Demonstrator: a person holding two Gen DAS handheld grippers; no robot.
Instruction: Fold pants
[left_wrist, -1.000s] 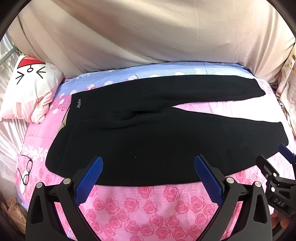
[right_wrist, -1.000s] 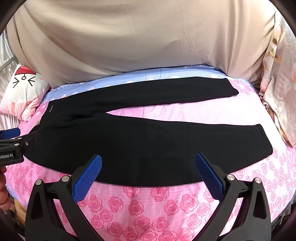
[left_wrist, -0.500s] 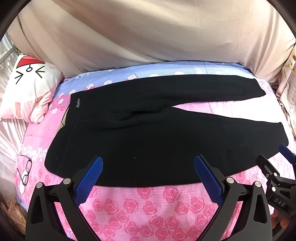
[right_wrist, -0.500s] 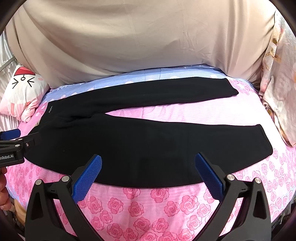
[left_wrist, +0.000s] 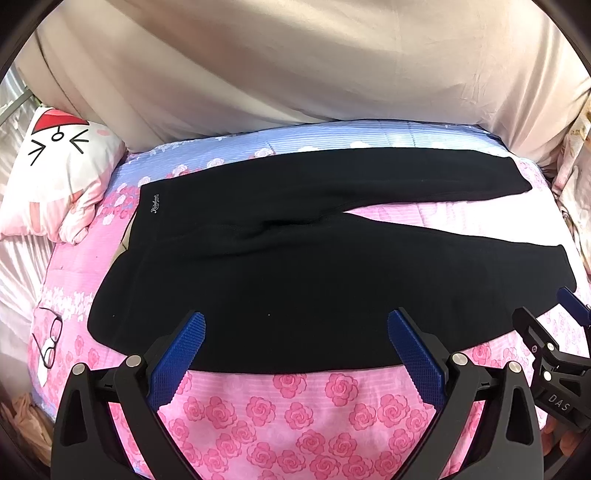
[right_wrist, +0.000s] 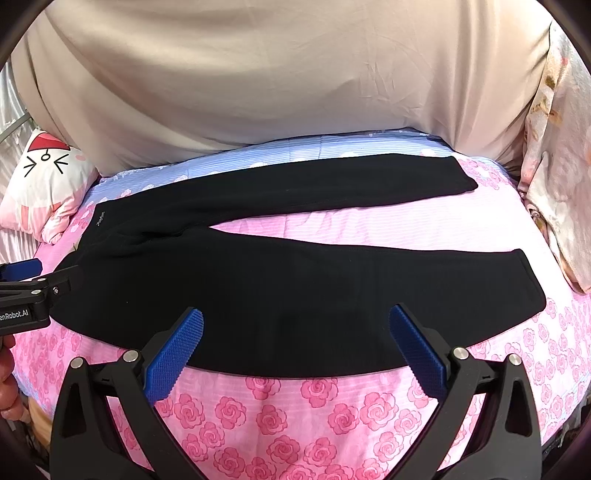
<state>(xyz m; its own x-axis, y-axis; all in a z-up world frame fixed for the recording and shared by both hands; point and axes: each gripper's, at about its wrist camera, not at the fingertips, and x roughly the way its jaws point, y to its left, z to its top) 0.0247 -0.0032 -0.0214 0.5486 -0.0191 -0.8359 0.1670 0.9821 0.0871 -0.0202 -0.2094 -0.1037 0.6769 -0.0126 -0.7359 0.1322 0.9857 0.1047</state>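
While almost nothing has shifted over the last second, the black pants (left_wrist: 295, 266) lie spread flat on the rose bedspread (left_wrist: 303, 410), and the left gripper (left_wrist: 295, 354) and right gripper (right_wrist: 295, 347) hover wide-jawed and empty, so folding seems unstarted.

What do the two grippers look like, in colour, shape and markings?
Both the left gripper and the right gripper have black angular frames with silver rivets and blue, dotted-texture pads. White lettering shows on their bodies: "DAS" on the right one, "nRobot.AI" on the left one.
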